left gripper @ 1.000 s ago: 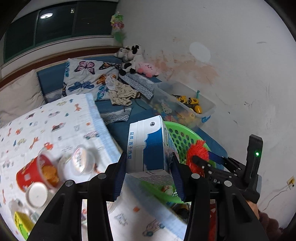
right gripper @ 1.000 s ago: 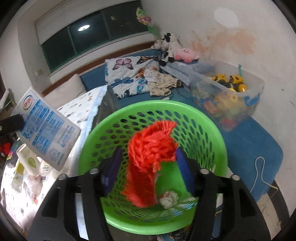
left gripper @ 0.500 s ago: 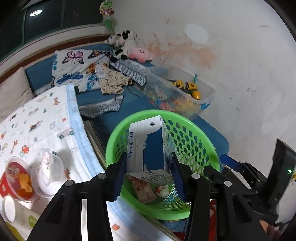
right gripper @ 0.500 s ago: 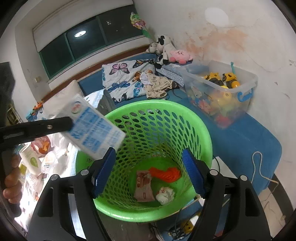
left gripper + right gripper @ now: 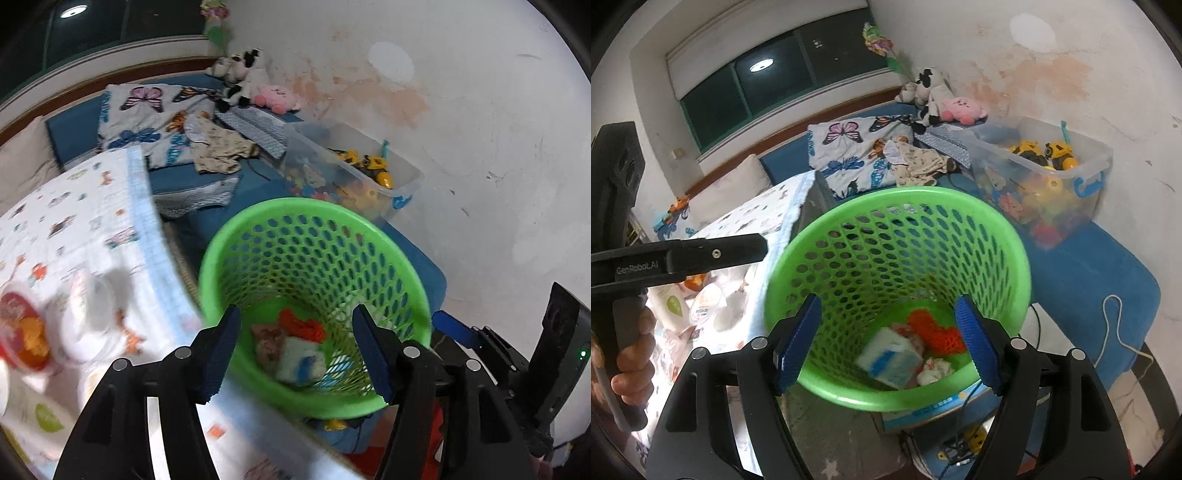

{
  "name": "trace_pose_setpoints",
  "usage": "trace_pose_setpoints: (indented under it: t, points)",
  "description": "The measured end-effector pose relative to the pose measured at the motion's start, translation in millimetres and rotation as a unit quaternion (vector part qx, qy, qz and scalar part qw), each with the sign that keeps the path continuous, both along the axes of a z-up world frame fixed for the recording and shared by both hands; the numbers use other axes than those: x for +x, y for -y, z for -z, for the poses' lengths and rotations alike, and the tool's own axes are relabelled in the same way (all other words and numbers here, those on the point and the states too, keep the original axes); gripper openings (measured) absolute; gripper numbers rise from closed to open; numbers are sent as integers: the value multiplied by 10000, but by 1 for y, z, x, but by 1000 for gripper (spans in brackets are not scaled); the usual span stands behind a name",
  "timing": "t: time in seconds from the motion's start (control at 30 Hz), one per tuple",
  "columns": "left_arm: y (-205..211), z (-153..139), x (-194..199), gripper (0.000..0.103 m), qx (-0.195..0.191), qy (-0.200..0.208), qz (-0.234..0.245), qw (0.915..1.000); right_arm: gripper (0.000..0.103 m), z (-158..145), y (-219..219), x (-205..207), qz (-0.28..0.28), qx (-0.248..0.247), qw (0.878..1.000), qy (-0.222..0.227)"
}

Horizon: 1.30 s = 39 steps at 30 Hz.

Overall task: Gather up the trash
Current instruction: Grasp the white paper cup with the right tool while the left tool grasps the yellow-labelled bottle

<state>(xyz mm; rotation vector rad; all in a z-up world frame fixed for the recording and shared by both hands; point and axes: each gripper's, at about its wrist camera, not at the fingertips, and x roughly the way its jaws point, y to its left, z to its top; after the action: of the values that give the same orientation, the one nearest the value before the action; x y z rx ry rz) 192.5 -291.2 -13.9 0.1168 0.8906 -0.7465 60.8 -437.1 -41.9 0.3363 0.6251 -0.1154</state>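
A green perforated basket [image 5: 317, 221] [image 5: 897, 199] stands beside the table's cloth edge. Inside it lie a blue-and-white carton [image 5: 301, 360] [image 5: 888, 356], an orange net [image 5: 301, 328] [image 5: 936, 334], a brownish wrapper [image 5: 267, 341] and a crumpled white paper [image 5: 934, 371]. My left gripper [image 5: 297, 356] is open and empty above the basket's near rim. My right gripper [image 5: 888, 349] is open and empty, over the basket. The left gripper's finger shows in the right wrist view [image 5: 713, 254].
The table with a patterned cloth [image 5: 81, 229] holds a red cup of snacks [image 5: 22, 332], a clear lidded cup [image 5: 92, 317] and a white bottle [image 5: 670, 301]. A clear toy bin [image 5: 1045, 173] sits on the blue mattress behind the basket. A white cable [image 5: 1115, 332] lies at the right.
My left gripper opened and the carton dropped into the basket. My right gripper had let the orange net fall in just before and stays open.
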Motion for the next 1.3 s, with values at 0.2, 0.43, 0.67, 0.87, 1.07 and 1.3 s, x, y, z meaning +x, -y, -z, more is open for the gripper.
trace_pose_setpoints:
  t: [0.2, 0.43, 0.67, 0.87, 1.07, 1.3]
  points:
    - [-51, -4, -13, 61, -106, -26, -426, 9990, 80, -3, -24, -1, -275, 42, 9996, 29]
    - [-121, -13, -23, 61, -76, 163, -1151, 9932, 83, -8, -62, 4, -739, 17, 9972, 69]
    - [-196, -13, -25, 66, 20, 255, -2165, 9759, 85, -14, -97, 11, -1143, -26, 9934, 129]
    - [-256, -6, -19, 78, 129, 153, -3100, 9505, 85, -16, -121, 20, -1447, -41, 9894, 127]
    - [-311, 9, -2, 85, -152, -397, -3856, 9217, 85, -15, -147, 29, -1782, -87, 9839, 75]
    - [-327, 28, 14, 85, -162, -797, -4220, 9029, 85, -12, -168, 33, -2030, -123, 9791, 35]
